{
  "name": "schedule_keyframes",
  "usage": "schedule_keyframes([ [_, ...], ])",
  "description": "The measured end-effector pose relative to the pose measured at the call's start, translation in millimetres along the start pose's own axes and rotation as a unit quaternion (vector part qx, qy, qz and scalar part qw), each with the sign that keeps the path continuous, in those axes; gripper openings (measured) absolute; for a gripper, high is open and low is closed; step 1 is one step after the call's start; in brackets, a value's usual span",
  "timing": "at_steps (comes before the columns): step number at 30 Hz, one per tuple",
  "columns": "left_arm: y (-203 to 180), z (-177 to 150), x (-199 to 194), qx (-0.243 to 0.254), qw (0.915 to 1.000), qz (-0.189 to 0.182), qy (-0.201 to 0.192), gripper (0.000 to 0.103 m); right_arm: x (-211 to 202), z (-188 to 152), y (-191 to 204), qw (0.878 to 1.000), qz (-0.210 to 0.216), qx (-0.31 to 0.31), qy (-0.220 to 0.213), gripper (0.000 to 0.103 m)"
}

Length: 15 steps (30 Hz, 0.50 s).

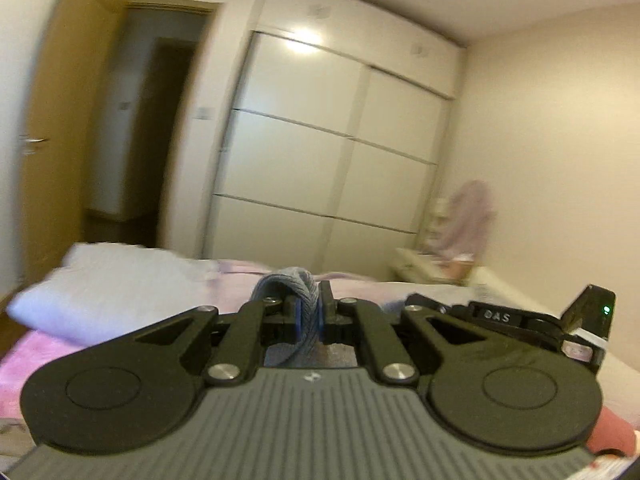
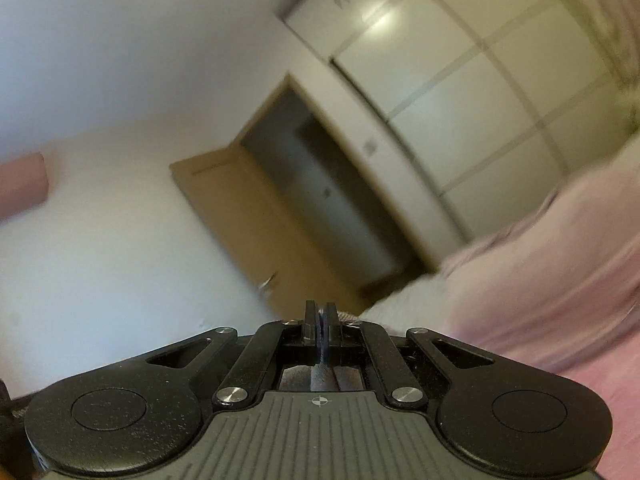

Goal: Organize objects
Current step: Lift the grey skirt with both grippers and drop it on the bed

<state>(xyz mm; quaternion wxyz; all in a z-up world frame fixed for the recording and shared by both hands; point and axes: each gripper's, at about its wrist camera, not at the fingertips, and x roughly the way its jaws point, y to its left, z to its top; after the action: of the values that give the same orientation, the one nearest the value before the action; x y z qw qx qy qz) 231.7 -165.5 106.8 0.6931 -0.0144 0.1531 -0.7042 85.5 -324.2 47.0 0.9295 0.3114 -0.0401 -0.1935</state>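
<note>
My left gripper (image 1: 310, 304) is shut on a grey-blue knitted cloth (image 1: 288, 280). The cloth loops up over the fingertips and hangs below them. The gripper is held about level above the bed. Close on its right is the black body of my right gripper (image 1: 520, 320), with a green light lit. In the right wrist view my right gripper (image 2: 320, 312) is shut with its pads together. A thin wavy edge of the knitted cloth (image 2: 347, 314) seems pinched between them. A grey strip shows underneath.
A bed with a pink sheet (image 1: 40, 360) and a white pillow (image 1: 120, 280) lies below. Behind it are a white sliding-door wardrobe (image 1: 320, 140) and an open wooden door (image 1: 60, 140). A pale pink garment (image 1: 472, 216) hangs in the far right corner above a small table (image 1: 420, 268).
</note>
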Motion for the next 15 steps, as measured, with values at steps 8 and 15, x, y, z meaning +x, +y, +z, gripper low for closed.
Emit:
schedule_keyframes([
  [8,-103.3,-125.5,32.2,-0.029,0.9771,-0.028,0.209,0.023,-136.2,-16.8,-76.0,0.965,-0.191,-0.086,0.16,0.069],
  [15,-140.1,-239.2,41.6,-0.02,0.9251,0.051,0.376,0.025,-238.4,-77.3,-154.3,0.904,-0.307,0.006,0.299,0.069],
])
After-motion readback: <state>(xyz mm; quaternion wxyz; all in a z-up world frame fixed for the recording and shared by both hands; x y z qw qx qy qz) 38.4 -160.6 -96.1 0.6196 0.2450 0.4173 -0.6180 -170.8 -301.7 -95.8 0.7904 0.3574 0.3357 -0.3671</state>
